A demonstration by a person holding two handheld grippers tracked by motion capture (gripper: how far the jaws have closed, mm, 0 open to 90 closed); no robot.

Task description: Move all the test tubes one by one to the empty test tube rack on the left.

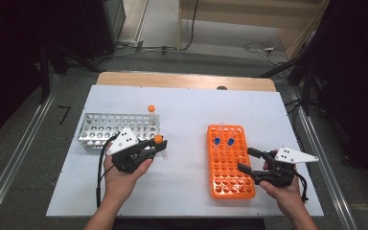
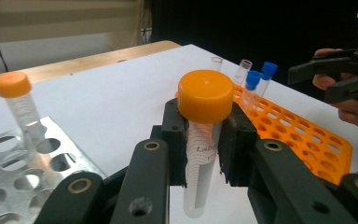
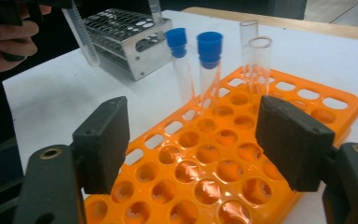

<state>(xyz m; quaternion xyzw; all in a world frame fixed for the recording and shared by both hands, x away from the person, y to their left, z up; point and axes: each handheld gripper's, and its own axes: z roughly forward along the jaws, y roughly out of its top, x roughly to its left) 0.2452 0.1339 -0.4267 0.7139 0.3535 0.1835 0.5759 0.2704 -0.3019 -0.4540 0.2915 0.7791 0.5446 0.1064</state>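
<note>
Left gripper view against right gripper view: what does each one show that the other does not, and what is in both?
Left gripper view alone: the large orange screw cap of the clear plastic tube clamped between the left gripper pads.

Right gripper view alone: the right gripper, its black jaws open and empty above the holes.

Both: the orange plastic tube rack, two blue-capped clear tubes, the perforated metal rack, the white table.

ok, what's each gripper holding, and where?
Left gripper clamps the orange-capped tube just below its cap. Right gripper is open and holds nothing.
</note>
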